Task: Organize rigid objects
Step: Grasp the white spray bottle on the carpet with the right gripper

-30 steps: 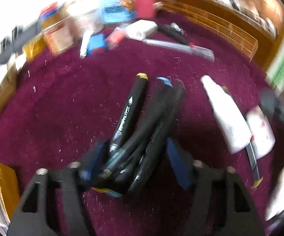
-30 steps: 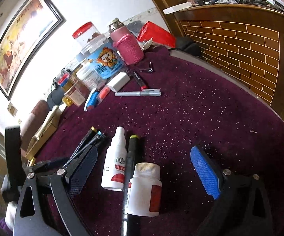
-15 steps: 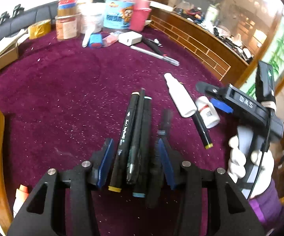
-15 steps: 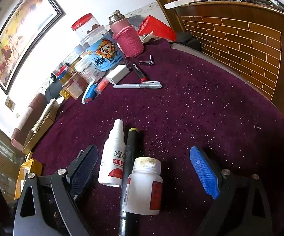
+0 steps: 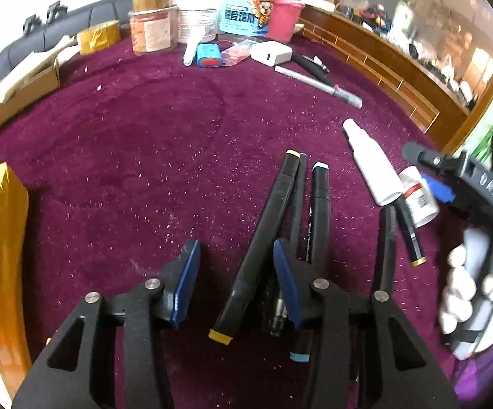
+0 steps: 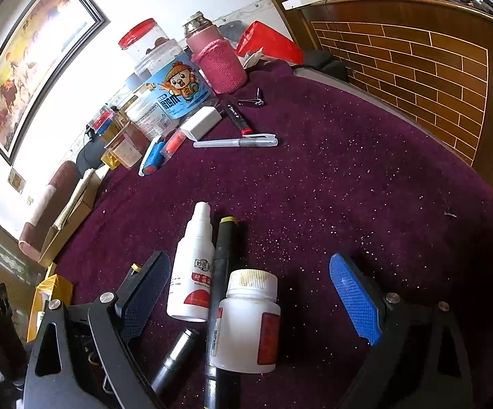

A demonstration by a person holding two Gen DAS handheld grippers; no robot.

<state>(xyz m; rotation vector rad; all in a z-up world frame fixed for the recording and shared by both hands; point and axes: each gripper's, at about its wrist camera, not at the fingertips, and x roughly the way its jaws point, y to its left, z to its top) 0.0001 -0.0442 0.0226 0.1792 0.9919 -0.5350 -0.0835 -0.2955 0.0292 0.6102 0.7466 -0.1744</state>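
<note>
Left wrist view: a purple cloth (image 5: 144, 156) covers the table, and jars and tubs stand in a row along its far edge. A wooden counter (image 5: 400, 68) runs behind at right. A yellow box (image 5: 1, 238) sits at the left edge. The left gripper (image 5: 234, 279) is open, with a clear gap between its blue pads, and grips nothing. A black marker with yellow caps (image 5: 263, 235) lies on the cloth in that gap, close to the right pad; whether it touches the pad cannot be told. Further black markers (image 5: 318, 211) lie just beside it, partly under the right finger. Another dark pen (image 5: 388, 238) lies to the right of that finger. A white spray bottle (image 5: 372, 167) lies farther right, with a small white pill bottle (image 5: 420, 197) near its base. A silver pen (image 5: 318, 81) and a white charger (image 5: 270, 52) lie near the jars. The right gripper (image 5: 458, 184) shows at the right edge, held by a white-gloved hand (image 5: 468, 279).

Right wrist view: a white wall carries a framed painting (image 6: 31, 68); the same counter (image 6: 417, 51), with a brick pattern, stands at right. The right gripper (image 6: 256, 303) is wide open and empty. Between its fingers on the cloth (image 6: 348, 187) lie the spray bottle (image 6: 192, 272), a yellow-capped marker (image 6: 224, 259) touching it, and the pill bottle (image 6: 250, 320), which lies over the marker. A dark pen (image 6: 176, 354) lies near the left finger. The silver pen (image 6: 236, 142) lies well beyond.
</note>
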